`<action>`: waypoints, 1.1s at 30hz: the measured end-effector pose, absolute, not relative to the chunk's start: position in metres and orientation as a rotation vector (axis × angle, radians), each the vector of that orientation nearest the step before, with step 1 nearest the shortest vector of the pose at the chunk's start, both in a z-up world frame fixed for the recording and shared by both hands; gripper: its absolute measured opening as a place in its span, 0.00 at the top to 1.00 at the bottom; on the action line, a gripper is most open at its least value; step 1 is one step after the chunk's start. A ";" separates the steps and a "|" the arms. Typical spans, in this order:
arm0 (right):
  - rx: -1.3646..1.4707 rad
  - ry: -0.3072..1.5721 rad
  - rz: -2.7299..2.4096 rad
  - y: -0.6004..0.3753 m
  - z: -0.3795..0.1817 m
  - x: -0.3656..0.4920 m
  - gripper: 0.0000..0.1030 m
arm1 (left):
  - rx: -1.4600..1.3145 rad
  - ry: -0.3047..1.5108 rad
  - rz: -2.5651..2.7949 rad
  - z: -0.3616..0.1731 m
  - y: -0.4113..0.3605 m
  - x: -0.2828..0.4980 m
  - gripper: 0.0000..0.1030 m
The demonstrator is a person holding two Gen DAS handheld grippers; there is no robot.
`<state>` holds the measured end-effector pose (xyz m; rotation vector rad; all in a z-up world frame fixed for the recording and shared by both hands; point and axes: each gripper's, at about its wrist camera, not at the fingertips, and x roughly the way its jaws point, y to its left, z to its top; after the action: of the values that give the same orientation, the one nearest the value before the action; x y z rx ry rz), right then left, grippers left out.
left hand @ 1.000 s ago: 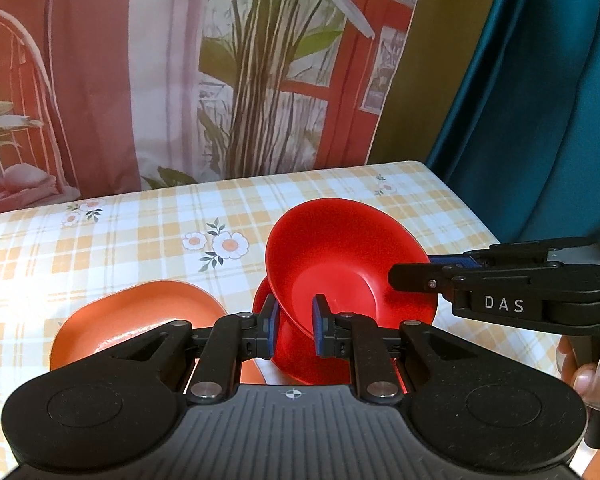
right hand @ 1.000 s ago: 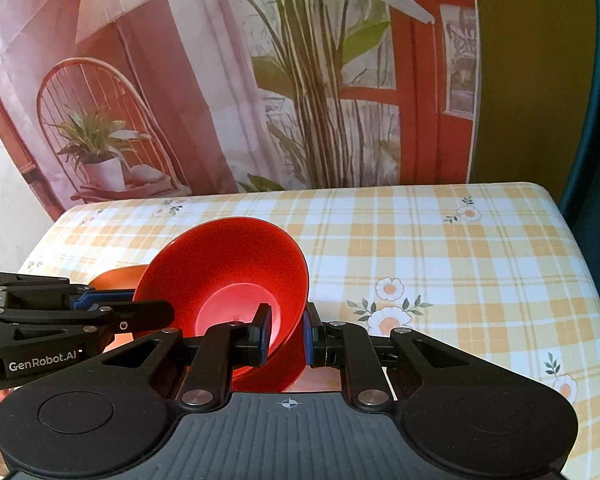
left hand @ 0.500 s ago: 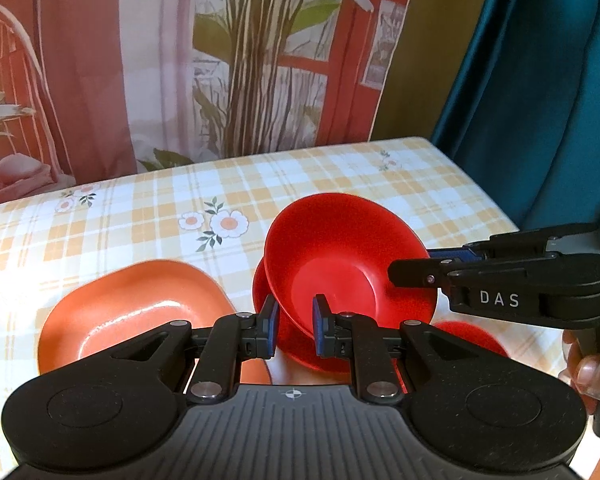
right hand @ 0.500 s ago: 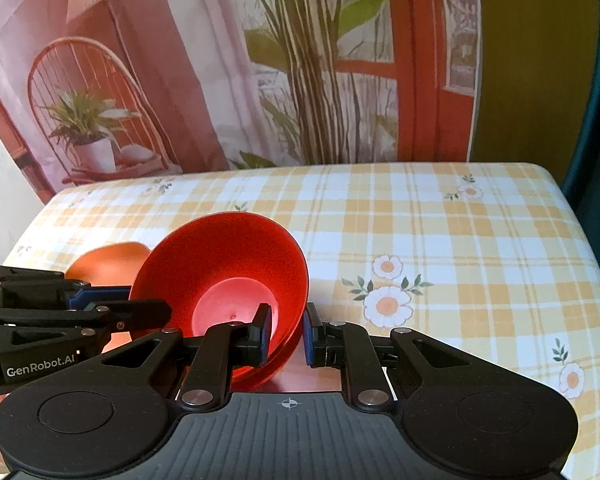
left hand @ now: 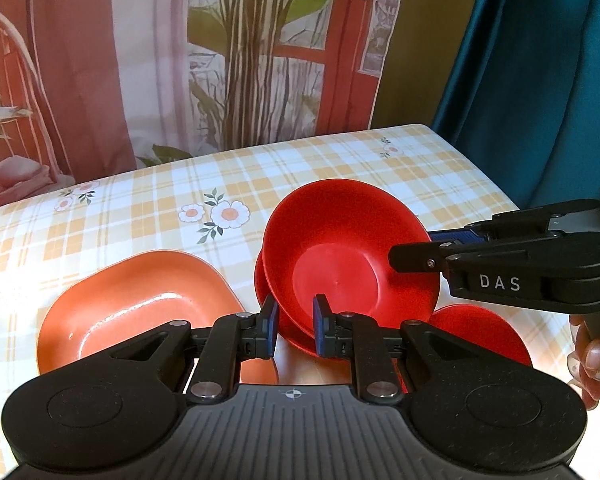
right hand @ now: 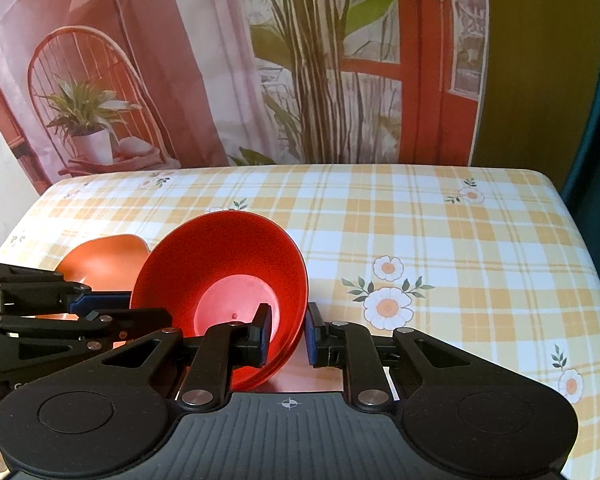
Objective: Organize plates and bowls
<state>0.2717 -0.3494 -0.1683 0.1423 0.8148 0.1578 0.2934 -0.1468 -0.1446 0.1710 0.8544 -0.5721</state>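
Two nested red bowls (left hand: 340, 256) are held tilted above the table by both grippers. My left gripper (left hand: 294, 326) is shut on their near rim. My right gripper (right hand: 286, 334) is shut on the opposite rim of the red bowls (right hand: 228, 272); it shows in the left wrist view (left hand: 424, 252) coming in from the right. An orange squarish bowl (left hand: 140, 300) sits on the table to the left, also in the right wrist view (right hand: 104, 256). A red plate (left hand: 480, 332) lies below the right gripper.
The table has a yellow plaid cloth with flowers (right hand: 420, 240). A printed backdrop (left hand: 220, 60) hangs behind it and a teal curtain (left hand: 540, 60) at the right. The table's right edge (left hand: 492, 184) is close to the bowls.
Both grippers have drawn back and lowered with the red bowls. The orange bowl and the red plate have come further into view.
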 end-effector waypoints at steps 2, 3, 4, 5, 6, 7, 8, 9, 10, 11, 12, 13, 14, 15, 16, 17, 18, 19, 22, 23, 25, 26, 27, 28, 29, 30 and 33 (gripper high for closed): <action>0.142 0.815 0.157 -0.349 -0.168 0.271 0.83 | 0.172 0.856 -0.572 -0.144 -0.146 0.293 0.81; 0.141 0.815 0.157 -0.349 -0.168 0.271 0.83 | 0.173 0.857 -0.572 -0.144 -0.146 0.293 0.81; 0.141 0.815 0.158 -0.349 -0.168 0.271 0.83 | 0.174 0.857 -0.572 -0.144 -0.146 0.292 0.81; 0.142 0.815 0.157 -0.349 -0.168 0.271 0.83 | 0.173 0.857 -0.571 -0.144 -0.146 0.293 0.81; 0.142 0.815 0.157 -0.349 -0.168 0.271 0.82 | 0.173 0.857 -0.572 -0.144 -0.146 0.293 0.81; 0.142 0.815 0.157 -0.349 -0.168 0.271 0.81 | 0.174 0.856 -0.571 -0.144 -0.146 0.293 0.81; 0.142 0.815 0.157 -0.350 -0.169 0.272 0.80 | 0.176 0.856 -0.570 -0.144 -0.146 0.292 0.81; 0.142 0.816 0.156 -0.350 -0.169 0.271 0.80 | 0.178 0.855 -0.567 -0.144 -0.146 0.292 0.81; 0.141 0.816 0.156 -0.350 -0.169 0.271 0.80 | 0.180 0.855 -0.565 -0.144 -0.146 0.292 0.81; 0.139 0.816 0.156 -0.350 -0.169 0.271 0.80 | 0.183 0.854 -0.562 -0.144 -0.146 0.291 0.81; 0.137 0.815 0.156 -0.349 -0.169 0.270 0.80 | 0.186 0.853 -0.560 -0.145 -0.146 0.291 0.81; 0.134 0.816 0.156 -0.349 -0.169 0.269 0.80 | 0.186 0.854 -0.562 -0.145 -0.145 0.291 0.80; 0.132 0.815 0.157 -0.348 -0.169 0.268 0.80 | 0.184 0.855 -0.562 -0.145 -0.145 0.290 0.80; 0.131 0.815 0.158 -0.348 -0.169 0.267 0.80 | 0.183 0.856 -0.562 -0.145 -0.145 0.290 0.80; 0.129 0.813 0.157 -0.347 -0.168 0.267 0.80 | 0.186 0.856 -0.561 -0.145 -0.145 0.290 0.80; 0.126 0.811 0.157 -0.347 -0.167 0.266 0.80 | 0.188 0.855 -0.561 -0.145 -0.145 0.290 0.80; 0.123 0.809 0.157 -0.346 -0.165 0.264 0.80 | 0.193 0.853 -0.560 -0.145 -0.145 0.289 0.79; 0.121 0.806 0.157 -0.346 -0.164 0.263 0.80 | 0.197 0.850 -0.559 -0.144 -0.146 0.289 0.79; 0.116 0.800 0.156 -0.346 -0.161 0.259 0.80 | 0.208 0.836 -0.549 -0.141 -0.144 0.286 0.78; 0.114 0.798 0.155 -0.346 -0.160 0.258 0.80 | 0.211 0.832 -0.544 -0.140 -0.143 0.286 0.78; 0.111 0.795 0.154 -0.346 -0.158 0.255 0.80 | 0.208 0.824 -0.533 -0.137 -0.140 0.284 0.78; 0.110 0.793 0.153 -0.346 -0.157 0.254 0.80 | 0.204 0.821 -0.527 -0.134 -0.138 0.284 0.78; 0.109 0.790 0.153 -0.347 -0.156 0.252 0.80 | 0.199 0.816 -0.523 -0.132 -0.136 0.282 0.78; 0.107 0.787 0.154 -0.347 -0.155 0.249 0.80 | 0.194 0.809 -0.524 -0.129 -0.134 0.280 0.78; 0.103 0.784 0.155 -0.347 -0.154 0.246 0.80 | 0.190 0.802 -0.528 -0.126 -0.133 0.277 0.78; 0.096 0.781 0.156 -0.347 -0.154 0.243 0.80 | 0.186 0.795 -0.534 -0.124 -0.132 0.273 0.78; 0.074 0.773 0.156 -0.348 -0.153 0.232 0.80 | 0.175 0.778 -0.558 -0.119 -0.134 0.258 0.78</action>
<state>0.2322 -0.3479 -0.1530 0.0743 0.7731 0.1557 0.2581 -0.1337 -0.1186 0.1747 0.7783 -0.5580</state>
